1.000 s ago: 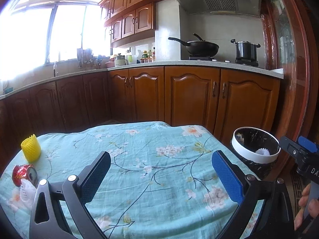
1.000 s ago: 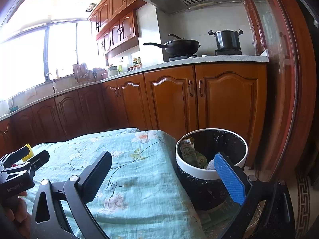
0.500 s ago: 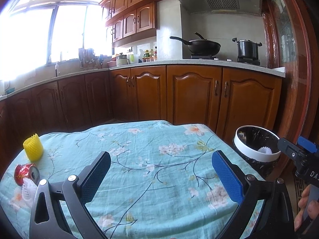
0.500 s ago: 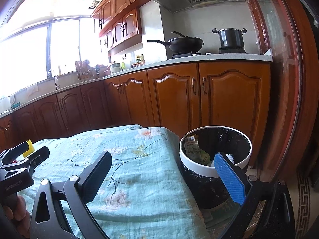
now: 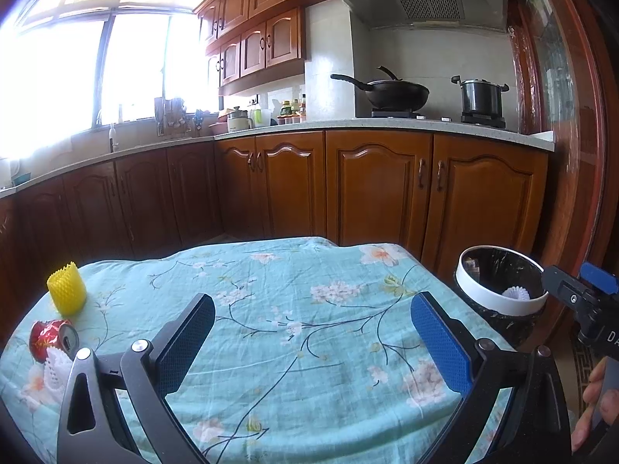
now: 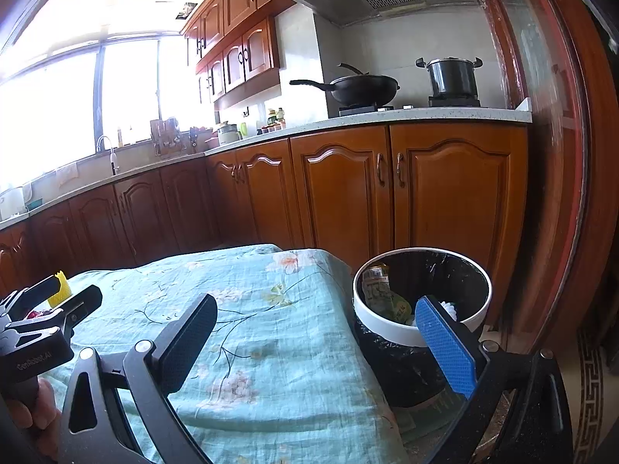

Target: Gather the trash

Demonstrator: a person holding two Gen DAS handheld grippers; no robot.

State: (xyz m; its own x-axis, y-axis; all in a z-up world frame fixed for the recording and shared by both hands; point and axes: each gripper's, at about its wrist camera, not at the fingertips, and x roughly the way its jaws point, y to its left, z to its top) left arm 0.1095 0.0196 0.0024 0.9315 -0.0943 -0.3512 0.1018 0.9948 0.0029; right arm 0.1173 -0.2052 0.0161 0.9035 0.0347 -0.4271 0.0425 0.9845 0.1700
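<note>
A crushed red can (image 5: 52, 339), a white foam net (image 5: 56, 371) and a yellow foam net (image 5: 66, 288) lie at the left end of the table with the teal floral cloth (image 5: 294, 332). My left gripper (image 5: 311, 332) is open and empty above the cloth's middle. A white-rimmed bin with a black liner (image 6: 421, 309) stands off the table's right end and holds a bottle (image 6: 381, 290) and white foam. My right gripper (image 6: 315, 338) is open and empty over the table's right edge, next to the bin. The bin also shows in the left wrist view (image 5: 499, 282).
Wooden kitchen cabinets (image 5: 379, 185) run behind the table. A wok (image 5: 394, 91) and a pot (image 5: 481, 94) sit on the stove. A wooden door frame (image 6: 561, 193) stands right of the bin. The yellow net also shows in the right wrist view (image 6: 60, 288).
Both views have risen and pulled back slightly from the table. Both grippers stay open and empty. Nothing on the table has moved.
</note>
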